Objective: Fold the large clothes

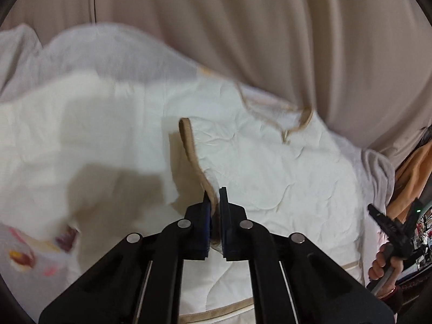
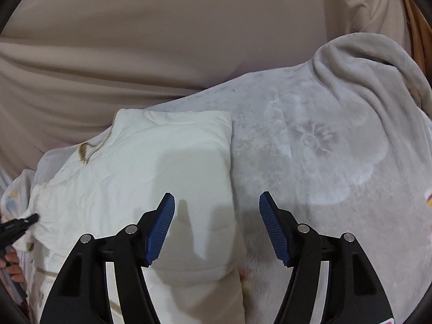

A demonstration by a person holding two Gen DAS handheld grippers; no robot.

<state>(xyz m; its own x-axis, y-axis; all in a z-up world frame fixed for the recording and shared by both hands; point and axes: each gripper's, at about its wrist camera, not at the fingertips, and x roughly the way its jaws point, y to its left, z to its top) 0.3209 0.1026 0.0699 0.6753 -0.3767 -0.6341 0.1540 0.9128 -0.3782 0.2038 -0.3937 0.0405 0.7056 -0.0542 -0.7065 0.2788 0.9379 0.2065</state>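
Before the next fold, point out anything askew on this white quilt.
The white quilt lies rumpled, not flat. Its tan-bound edge stands up in a curl where the left gripper pinches it, and a loose tan loop twists near the far edge. The right gripper hangs open, holding nothing.

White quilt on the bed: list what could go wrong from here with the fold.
1. The left gripper pinches only the thin tan trim of the white quilt; a hard pull might slip the edge out.
2. The right gripper hangs open above the quilt's folded edge with nothing between its jaws, so one hand carries the load and the fold could skew.
3. The grey blanket lies under the quilt and might drag along.
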